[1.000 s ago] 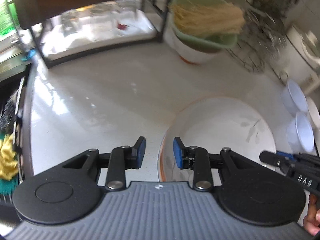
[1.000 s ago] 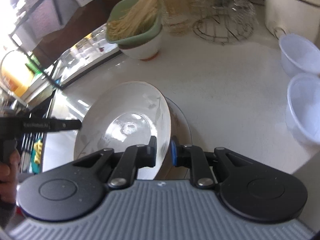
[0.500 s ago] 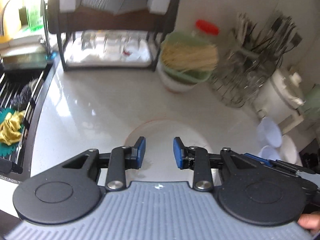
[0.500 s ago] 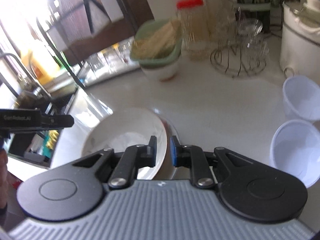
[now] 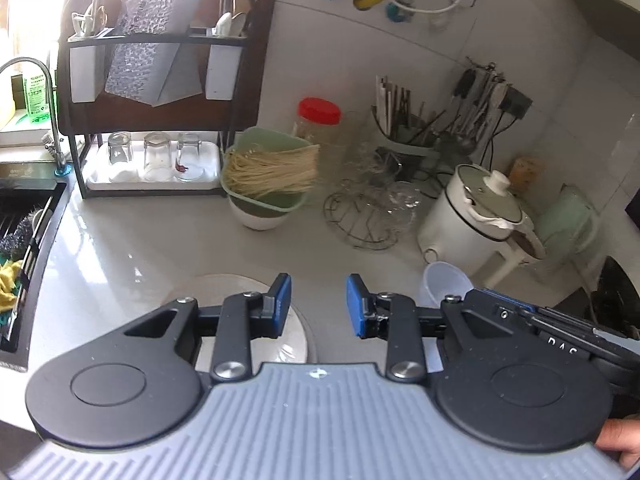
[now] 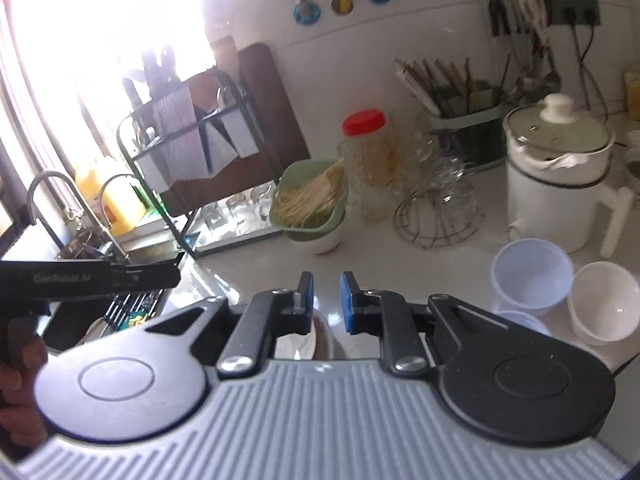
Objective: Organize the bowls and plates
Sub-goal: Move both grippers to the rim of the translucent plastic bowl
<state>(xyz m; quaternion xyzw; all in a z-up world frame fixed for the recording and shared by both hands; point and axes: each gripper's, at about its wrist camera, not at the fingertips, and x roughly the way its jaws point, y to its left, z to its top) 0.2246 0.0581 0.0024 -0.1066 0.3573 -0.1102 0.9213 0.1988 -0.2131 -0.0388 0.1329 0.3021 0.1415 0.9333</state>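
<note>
A white plate [image 5: 236, 286] lies flat on the white counter, mostly hidden under my left gripper [image 5: 319, 304], which is open and empty above it. In the right wrist view only a sliver of the plate [image 6: 322, 334] shows below my right gripper [image 6: 325, 300], which is open with a narrow gap and holds nothing. Pale plastic bowls [image 6: 532, 276] and a white bowl [image 6: 604, 304] stand at the right; one bowl [image 5: 446, 286] also shows in the left wrist view.
At the back stand a green basket of noodles on a white bowl [image 5: 268, 184], a red-lidded jar [image 5: 320, 124], a wire glass rack [image 5: 368, 208], a white cooker [image 5: 476, 216] and a black dish rack [image 5: 160, 120]. The sink [image 5: 24, 240] is at left.
Both grippers have lifted and drawn back from the plates. The right gripper has let go of the plate it held tilted; the plate now lies flat on the counter.
</note>
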